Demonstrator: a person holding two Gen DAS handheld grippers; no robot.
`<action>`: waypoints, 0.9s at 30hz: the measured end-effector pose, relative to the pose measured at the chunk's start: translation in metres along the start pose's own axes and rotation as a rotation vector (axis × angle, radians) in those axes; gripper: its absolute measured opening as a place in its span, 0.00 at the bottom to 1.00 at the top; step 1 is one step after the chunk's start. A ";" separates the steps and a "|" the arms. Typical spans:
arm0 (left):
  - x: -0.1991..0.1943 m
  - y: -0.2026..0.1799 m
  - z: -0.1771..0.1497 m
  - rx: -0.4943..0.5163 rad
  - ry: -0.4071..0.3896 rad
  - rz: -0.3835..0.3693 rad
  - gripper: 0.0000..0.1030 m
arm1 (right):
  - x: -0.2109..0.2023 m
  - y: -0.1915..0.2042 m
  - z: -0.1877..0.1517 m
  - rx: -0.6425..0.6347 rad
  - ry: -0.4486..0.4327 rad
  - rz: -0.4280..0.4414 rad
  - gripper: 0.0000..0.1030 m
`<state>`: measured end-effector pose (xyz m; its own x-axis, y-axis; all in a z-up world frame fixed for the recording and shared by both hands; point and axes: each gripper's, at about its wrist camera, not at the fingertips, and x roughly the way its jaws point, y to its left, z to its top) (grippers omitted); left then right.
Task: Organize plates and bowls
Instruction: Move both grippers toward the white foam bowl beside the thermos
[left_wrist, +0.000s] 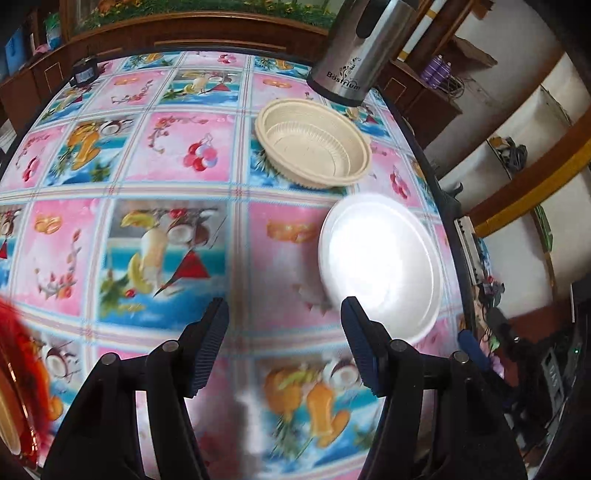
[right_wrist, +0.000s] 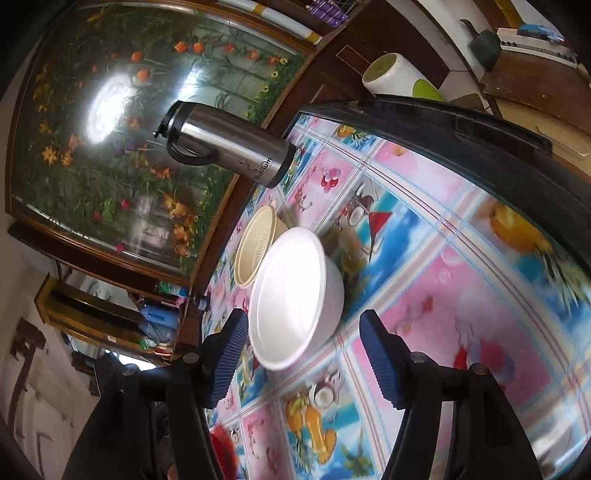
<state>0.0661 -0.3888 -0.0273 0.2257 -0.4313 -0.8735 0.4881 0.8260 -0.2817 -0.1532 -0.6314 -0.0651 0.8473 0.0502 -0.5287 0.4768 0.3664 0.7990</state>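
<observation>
White bowl (right_wrist: 295, 299) sits beside beige bowl (right_wrist: 255, 251); both tools gape empty.

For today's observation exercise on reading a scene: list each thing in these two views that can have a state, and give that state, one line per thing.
White bowl: upright on the table, empty, free of both grippers.
Beige bowl: upright, empty, beside the white bowl.
Steel flask: standing, lid on.
Left gripper: fingers open, nothing between them.
Right gripper: fingers open, the white bowl just ahead, not gripped.
</observation>
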 end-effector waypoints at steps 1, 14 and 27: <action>0.002 -0.002 0.003 0.000 -0.004 0.009 0.61 | 0.004 -0.001 0.004 0.004 0.005 -0.004 0.64; 0.032 -0.019 0.010 0.025 -0.014 0.053 0.65 | 0.052 -0.016 0.017 -0.020 0.000 -0.040 0.64; 0.049 -0.048 0.006 0.167 -0.101 0.158 0.65 | 0.061 -0.013 0.013 -0.034 0.009 -0.009 0.58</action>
<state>0.0587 -0.4513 -0.0546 0.3894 -0.3422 -0.8552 0.5706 0.8184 -0.0677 -0.1048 -0.6454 -0.1042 0.8410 0.0549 -0.5383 0.4759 0.3983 0.7842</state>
